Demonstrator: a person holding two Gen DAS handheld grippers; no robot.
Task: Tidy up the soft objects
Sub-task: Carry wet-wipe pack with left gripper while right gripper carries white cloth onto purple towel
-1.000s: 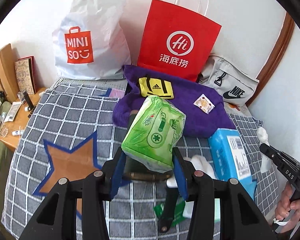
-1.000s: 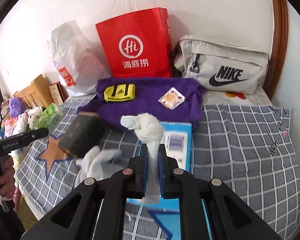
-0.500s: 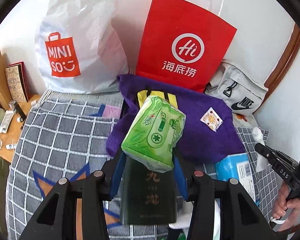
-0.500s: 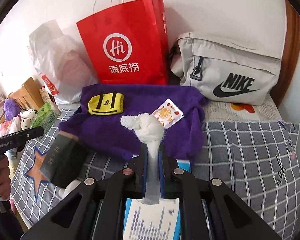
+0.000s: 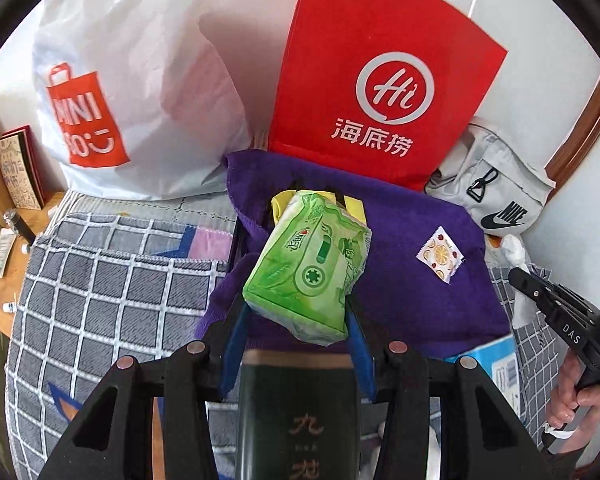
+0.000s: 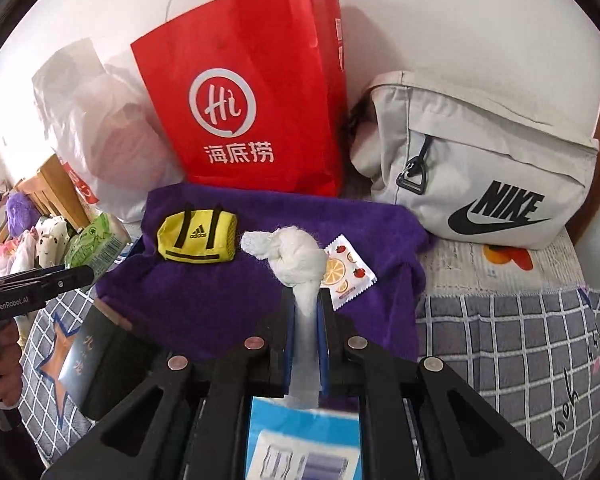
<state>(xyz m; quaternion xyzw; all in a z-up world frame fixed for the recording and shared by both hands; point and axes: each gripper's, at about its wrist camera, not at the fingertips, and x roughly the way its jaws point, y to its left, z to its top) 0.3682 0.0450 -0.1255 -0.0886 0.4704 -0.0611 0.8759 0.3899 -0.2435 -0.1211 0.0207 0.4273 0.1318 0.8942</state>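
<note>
My left gripper (image 5: 296, 320) is shut on a green tissue pack (image 5: 308, 268), held in the air over the purple towel (image 5: 412, 292). The pack hides most of a yellow Adidas pouch (image 5: 278, 202). My right gripper (image 6: 306, 300) is shut on a knotted white cloth (image 6: 296, 252), also above the purple towel (image 6: 204, 304). On that towel lie the yellow Adidas pouch (image 6: 198, 236) and a small fruit-print sachet (image 6: 346, 274). The right gripper (image 5: 520, 276) with its white cloth shows at the right edge of the left wrist view. The left gripper (image 6: 88, 274) with the green pack (image 6: 96, 244) shows at the left of the right wrist view.
Against the wall stand a white Miniso bag (image 5: 140, 92), a red paper bag (image 5: 380, 92) and a grey Nike bag (image 6: 480, 168). A dark box (image 5: 300, 416) and a blue packet (image 6: 300, 444) lie on the checked bedspread (image 6: 508, 352). A wooden side table (image 5: 8, 248) is left.
Both grippers have moved forward over the bed toward the purple towel and the bags, each keeping its load. The dark box and blue packet now lie beneath the grippers.
</note>
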